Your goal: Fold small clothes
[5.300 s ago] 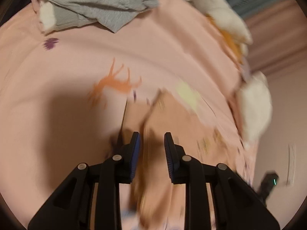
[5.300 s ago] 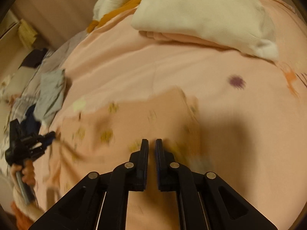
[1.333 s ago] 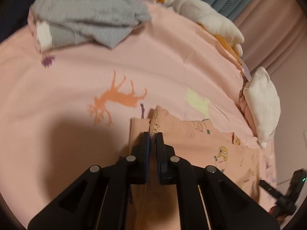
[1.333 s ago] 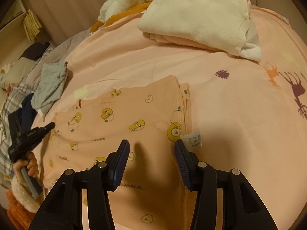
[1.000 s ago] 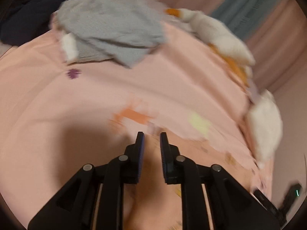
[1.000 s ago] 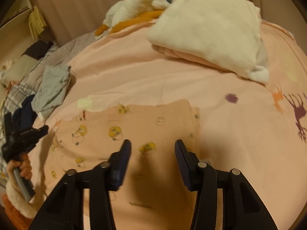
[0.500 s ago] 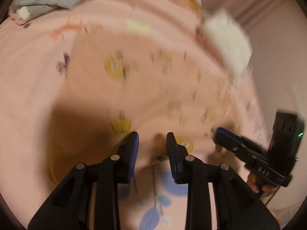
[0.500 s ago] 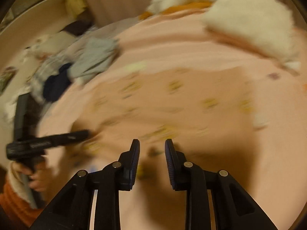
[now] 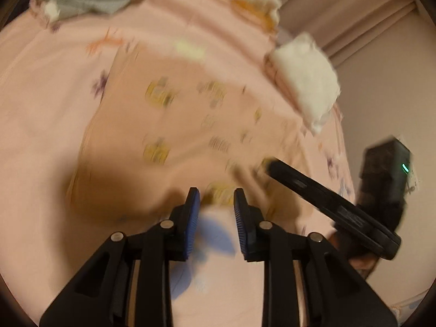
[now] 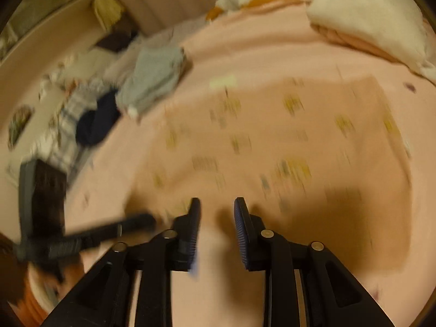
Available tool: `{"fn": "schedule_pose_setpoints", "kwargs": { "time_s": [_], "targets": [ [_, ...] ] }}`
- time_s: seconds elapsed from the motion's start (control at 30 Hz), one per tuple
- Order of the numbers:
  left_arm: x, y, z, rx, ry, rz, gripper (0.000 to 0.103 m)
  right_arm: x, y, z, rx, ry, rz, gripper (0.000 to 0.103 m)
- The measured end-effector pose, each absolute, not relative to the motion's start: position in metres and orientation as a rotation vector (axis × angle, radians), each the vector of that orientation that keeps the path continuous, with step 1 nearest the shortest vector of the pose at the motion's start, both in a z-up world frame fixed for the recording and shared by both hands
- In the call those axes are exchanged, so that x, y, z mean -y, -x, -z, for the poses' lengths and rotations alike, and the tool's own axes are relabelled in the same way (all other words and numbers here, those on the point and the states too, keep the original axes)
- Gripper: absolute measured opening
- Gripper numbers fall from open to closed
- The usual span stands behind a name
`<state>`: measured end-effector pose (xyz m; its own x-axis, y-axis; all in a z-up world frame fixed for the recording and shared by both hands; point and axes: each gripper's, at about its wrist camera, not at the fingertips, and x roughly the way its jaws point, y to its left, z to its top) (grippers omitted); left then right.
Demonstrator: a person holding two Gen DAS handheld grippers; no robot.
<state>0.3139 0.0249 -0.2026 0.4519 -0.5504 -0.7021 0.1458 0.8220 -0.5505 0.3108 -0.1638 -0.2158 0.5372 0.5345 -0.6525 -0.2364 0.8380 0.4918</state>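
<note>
Viewing: both wrist feeds, each badly blurred, so I log only what reads clearly.
Left gripper (image 9: 216,207): I see its jaws spread, nothing between them, tips at the near hem of the peach garment.
Right gripper (image 10: 216,212): jaws likewise spread and holding nothing, tips at the same near hem, just beside my left tool.
Peach garment (image 9: 177,125): lies flat in the middle of the pink bedsheet (image 9: 41,103); yellow prints on it are smeared past reading.
Grey clothes (image 10: 155,79): a crumpled heap at the far left of the sheet, well apart from the garment.
Dark garment (image 10: 95,125): just beside the grey heap.
White bundle (image 10: 370,19): at the far right of the sheet, beyond the garment.
Curtain (image 9: 354,19): behind the bed.
</note>
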Motion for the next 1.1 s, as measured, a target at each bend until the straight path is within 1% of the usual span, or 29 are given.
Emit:
{"fn": "schedule_pose_setpoints", "kwargs": {
  "time_s": [0.03, 0.07, 0.1, 0.13, 0.17, 0.2, 0.23, 0.3, 0.43, 0.6, 0.63, 0.67, 0.7, 0.73, 0.77, 0.8, 0.83, 0.87, 0.9, 1.03, 1.1],
  "targets": [
    [-0.016, -0.323, 0.202, -0.987, 0.385, 0.399, 0.032, 0.16, -0.322, 0.215, -0.882, -0.358, -0.448, 0.027],
    [-0.011, -0.33, 0.207, -0.999, 0.334, 0.356, 0.034, 0.155, -0.339, 0.218, -0.887, -0.343, -0.41, 0.027],
    [-0.002, -0.339, 0.225, -1.083, 0.273, 0.31, 0.029, 0.153, -0.349, 0.227, -0.924, -0.343, -0.374, 0.027],
    [-0.001, -0.34, 0.238, -1.148, 0.268, 0.316, 0.029, 0.152, -0.359, 0.245, -1.007, -0.36, -0.346, 0.026],
    [-0.007, -0.33, 0.243, -1.087, 0.284, 0.335, 0.029, 0.15, -0.36, 0.262, -1.056, -0.381, -0.353, 0.025],
    [-0.01, -0.321, 0.241, -1.031, 0.274, 0.355, 0.029, 0.149, -0.346, 0.264, -0.964, -0.352, -0.362, 0.025],
    [-0.008, -0.31, 0.242, -1.006, 0.228, 0.381, 0.029, 0.144, -0.332, 0.264, -0.921, -0.277, -0.376, 0.024],
    [-0.009, -0.294, 0.243, -0.975, 0.178, 0.403, 0.028, 0.138, -0.303, 0.266, -0.888, -0.176, -0.373, 0.024],
    [-0.007, -0.274, 0.245, -1.028, 0.161, 0.402, 0.029, 0.144, -0.275, 0.265, -0.89, -0.207, -0.384, 0.024],
    [-0.009, -0.24, 0.243, -0.988, 0.106, 0.358, 0.03, 0.154, -0.267, 0.264, -0.969, -0.282, -0.377, 0.024],
    [-0.009, -0.243, 0.243, -0.99, 0.115, 0.349, 0.03, 0.153, -0.259, 0.264, -0.986, -0.274, -0.377, 0.024],
    [-0.011, -0.241, 0.242, -0.999, 0.137, 0.345, 0.035, 0.152, -0.252, 0.263, -1.004, -0.267, -0.373, 0.025],
    [-0.01, -0.239, 0.238, -1.01, 0.16, 0.353, 0.045, 0.153, -0.248, 0.261, -1.003, -0.267, -0.372, 0.03],
    [-0.011, -0.233, 0.234, -1.026, 0.188, 0.372, 0.05, 0.154, -0.24, 0.259, -1.012, -0.28, -0.378, 0.041],
    [-0.01, -0.23, 0.231, -1.034, 0.214, 0.396, 0.064, 0.158, -0.232, 0.256, -1.026, -0.311, -0.392, 0.048],
    [-0.008, -0.229, 0.228, -1.035, 0.238, 0.417, 0.076, 0.163, -0.226, 0.254, -1.037, -0.369, -0.412, 0.064],
    [-0.008, -0.227, 0.226, -1.03, 0.281, 0.441, 0.079, 0.171, -0.221, 0.252, -1.039, -0.431, -0.42, 0.079],
    [-0.008, -0.227, 0.225, -1.027, 0.337, 0.464, 0.08, 0.178, -0.219, 0.252, -1.036, -0.484, -0.412, 0.084],
    [-0.009, -0.228, 0.226, -1.034, 0.382, 0.478, 0.081, 0.188, -0.216, 0.252, -1.023, -0.556, -0.383, 0.087],
    [-0.017, -0.248, 0.248, -1.123, 0.681, 0.493, 0.081, 0.223, -0.22, 0.263, -0.998, -0.739, -0.294, 0.087],
    [-0.025, -0.261, 0.256, -1.088, 0.792, 0.477, 0.081, 0.241, -0.226, 0.276, -0.973, -0.905, -0.29, 0.087]
  ]
}}
